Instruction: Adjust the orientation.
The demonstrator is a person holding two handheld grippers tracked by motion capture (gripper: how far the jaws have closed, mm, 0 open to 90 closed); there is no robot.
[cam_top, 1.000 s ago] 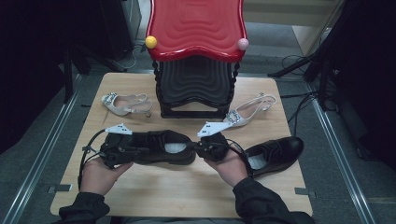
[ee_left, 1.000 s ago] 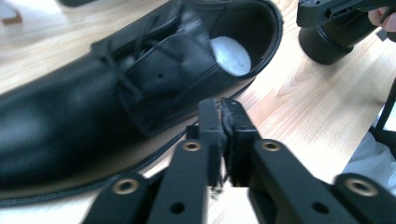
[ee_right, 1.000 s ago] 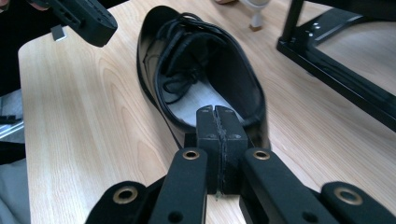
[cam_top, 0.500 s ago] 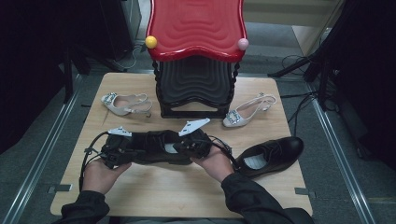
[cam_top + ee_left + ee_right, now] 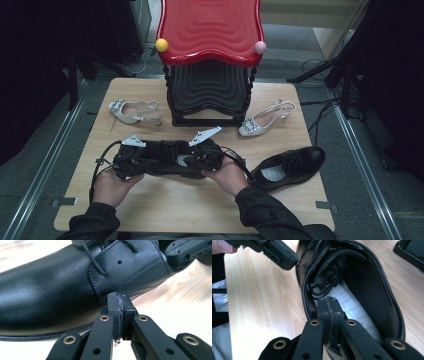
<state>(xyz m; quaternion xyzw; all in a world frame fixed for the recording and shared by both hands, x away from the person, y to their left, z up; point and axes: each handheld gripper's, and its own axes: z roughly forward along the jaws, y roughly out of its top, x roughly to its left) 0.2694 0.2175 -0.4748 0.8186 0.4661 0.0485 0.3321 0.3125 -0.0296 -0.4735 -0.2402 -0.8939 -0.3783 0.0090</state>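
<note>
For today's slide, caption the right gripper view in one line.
Shut right gripper poised over the open heel of a black shoe on the wooden table.

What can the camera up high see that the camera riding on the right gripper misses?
The high view alone takes in the red wavy-topped stool, two pale slingback heels with jewelled buckles, a second black leather lace-up shoe lying to the right, and the person's sleeves. The right gripper view alone looks into the nearer black lace-up shoe, showing its pale grey insole and tucked-in laces, with the right gripper shut, its tips over the shoe's opening. Both show that shoe, the light wooden table and the left gripper.
</note>
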